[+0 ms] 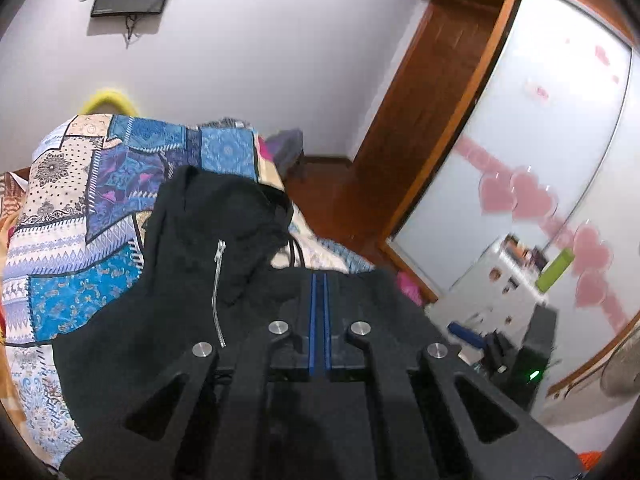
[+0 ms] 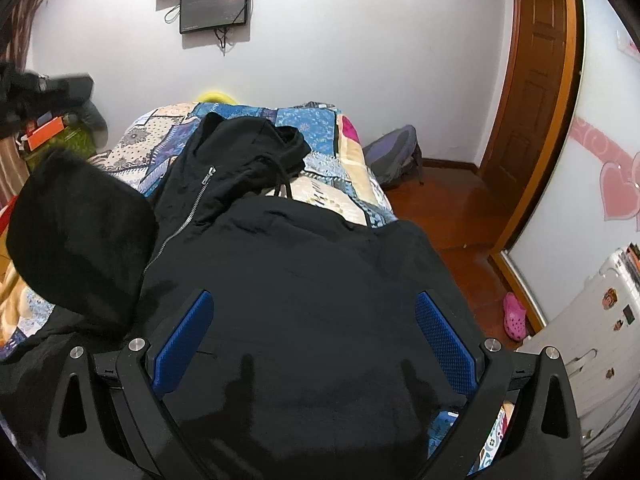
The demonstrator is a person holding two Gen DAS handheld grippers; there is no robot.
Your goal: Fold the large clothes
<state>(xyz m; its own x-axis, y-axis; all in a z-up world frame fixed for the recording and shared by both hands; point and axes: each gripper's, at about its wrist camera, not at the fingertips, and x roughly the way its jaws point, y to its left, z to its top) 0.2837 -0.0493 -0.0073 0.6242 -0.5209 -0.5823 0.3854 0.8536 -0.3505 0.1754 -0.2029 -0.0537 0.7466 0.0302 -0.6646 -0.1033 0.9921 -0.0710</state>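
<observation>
Black hoodie (image 2: 280, 264) overhangs bed edge (image 2: 380, 204); right tongs (image 2: 314, 330) agape above.

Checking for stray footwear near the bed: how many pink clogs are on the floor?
1 pink clog, on the wooden floor right of the bed, by the white cabinet. A blurred pink shape at the bedside in the left wrist view may be a second.

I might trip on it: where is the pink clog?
In the right wrist view, the pink clog lies on the wooden floor at lower right, between the bed and the white cabinet.

Both wrist views close above hoodie (image 2: 304, 264)
</observation>
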